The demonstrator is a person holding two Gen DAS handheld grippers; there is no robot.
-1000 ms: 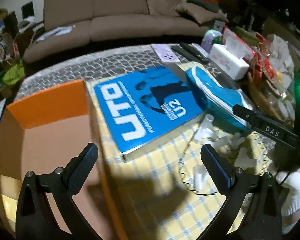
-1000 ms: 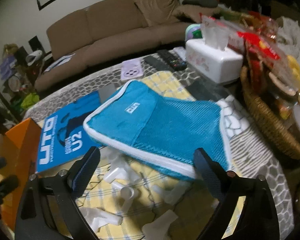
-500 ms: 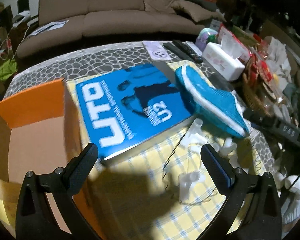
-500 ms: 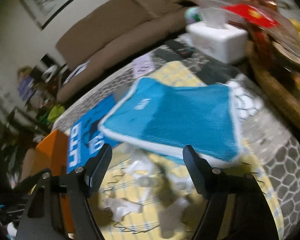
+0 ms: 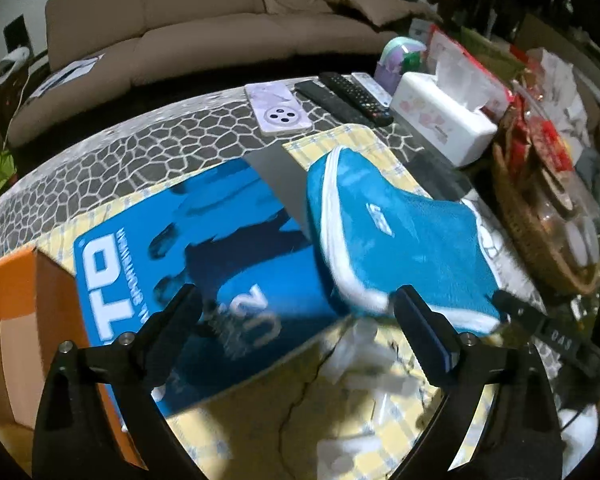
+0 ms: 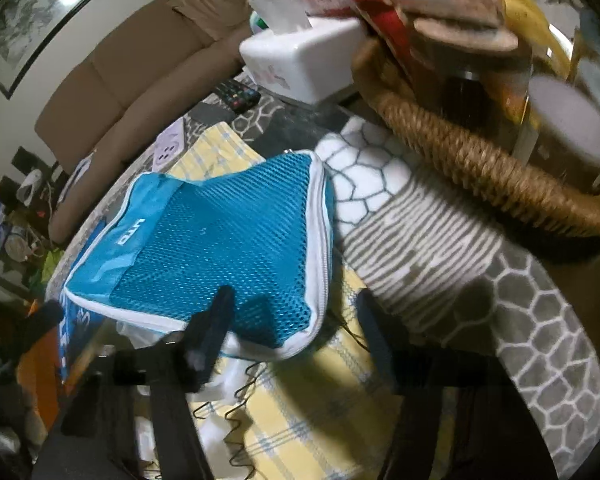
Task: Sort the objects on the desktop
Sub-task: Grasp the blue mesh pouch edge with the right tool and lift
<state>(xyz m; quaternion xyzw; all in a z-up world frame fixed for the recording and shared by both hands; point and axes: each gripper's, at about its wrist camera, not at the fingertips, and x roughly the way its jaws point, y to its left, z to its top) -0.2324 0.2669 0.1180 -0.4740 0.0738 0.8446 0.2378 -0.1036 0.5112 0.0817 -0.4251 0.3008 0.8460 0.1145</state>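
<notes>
Blue mesh pouch (image 6: 224,248) corner between closing right jaws.

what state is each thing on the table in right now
blue mesh pouch: zipped shut, near corner between the closing right gripper jaws
blue book: closed, flat, pouch overlapping it
orange cardboard box: open
tissue box: tissue sticking out
left gripper: closing, empty
</notes>
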